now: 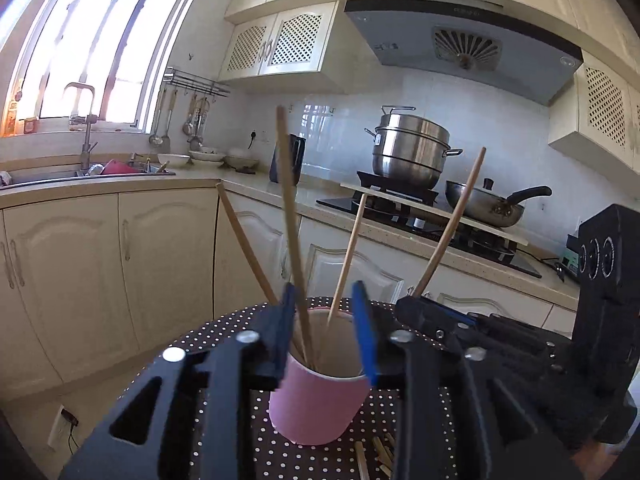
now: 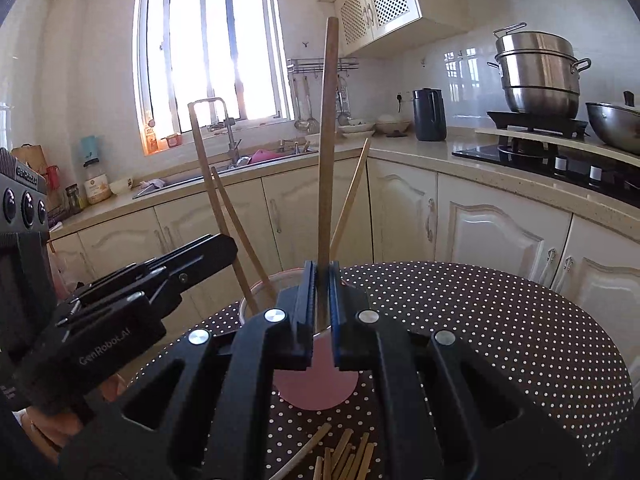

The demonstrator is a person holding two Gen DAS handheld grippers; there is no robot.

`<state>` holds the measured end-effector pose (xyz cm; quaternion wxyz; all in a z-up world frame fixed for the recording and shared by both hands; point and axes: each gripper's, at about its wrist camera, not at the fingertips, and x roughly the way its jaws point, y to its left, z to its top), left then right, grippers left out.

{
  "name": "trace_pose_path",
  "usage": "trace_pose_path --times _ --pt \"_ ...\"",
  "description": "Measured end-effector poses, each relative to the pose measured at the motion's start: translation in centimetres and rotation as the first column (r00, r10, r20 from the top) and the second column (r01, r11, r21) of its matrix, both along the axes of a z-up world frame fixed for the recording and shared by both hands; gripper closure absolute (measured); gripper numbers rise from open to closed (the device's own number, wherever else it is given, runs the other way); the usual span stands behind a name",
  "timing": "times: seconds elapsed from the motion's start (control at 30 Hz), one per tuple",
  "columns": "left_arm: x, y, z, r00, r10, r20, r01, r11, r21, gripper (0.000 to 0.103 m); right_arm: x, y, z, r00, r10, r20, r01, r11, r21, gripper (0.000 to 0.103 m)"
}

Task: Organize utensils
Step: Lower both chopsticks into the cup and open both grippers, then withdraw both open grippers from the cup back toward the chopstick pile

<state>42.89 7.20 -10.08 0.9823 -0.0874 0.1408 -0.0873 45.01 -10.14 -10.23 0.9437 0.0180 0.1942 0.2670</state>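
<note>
Right gripper [image 2: 321, 280] pinches chopstick [image 2: 327, 128] — seemingly near-upright over cup [image 2: 316, 388]

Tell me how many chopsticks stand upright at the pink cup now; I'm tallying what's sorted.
4. Three lean in the pink cup: far left, middle, right. The fourth is pinched by the right gripper over the cup. More lie on the table.

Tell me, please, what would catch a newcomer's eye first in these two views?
Most likely the pink cup on the polka-dot table, bristling with wooden chopsticks that fan out of it. Next, the right gripper shut on one upright chopstick above the cup, while the left gripper straddles the cup's rim. Loose chopsticks lie on the table nearest the camera.
</note>
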Motion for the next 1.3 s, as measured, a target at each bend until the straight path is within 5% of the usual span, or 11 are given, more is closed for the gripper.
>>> trace_pose_path --times 0.13,0.2,0.23,0.83,1.3 --pt "-0.9 0.3 0.5 1.000 -0.009 -0.005 0.009 1.000 0.010 0.056 -0.9 -0.3 0.2 0.999 -0.033 -0.003 0.033 0.999 -0.009 0.086" --pt "-1.5 0.7 0.7 1.000 -0.008 0.000 0.008 1.000 0.005 0.051 -1.4 -0.7 0.6 0.999 -0.048 0.007 0.048 0.999 -0.002 0.055" --pt "-1.8 0.8 0.8 1.000 -0.009 0.003 0.009 1.000 0.000 0.048 -1.7 -0.9 0.8 0.998 -0.058 0.018 0.058 0.998 0.005 0.051" --pt "-7.4 1.3 1.6 0.999 -0.031 -0.033 0.032 0.999 0.033 0.037 -7.4 -2.5 2.5 0.997 -0.083 0.006 0.083 0.997 -0.003 0.051" --pt "-10.2 0.1 -0.5 0.984 -0.029 -0.174 0.047 0.994 0.100 0.037 -10.8 -2.6 1.3 0.995 -0.069 -0.074 0.065 0.997 -0.051 0.051"
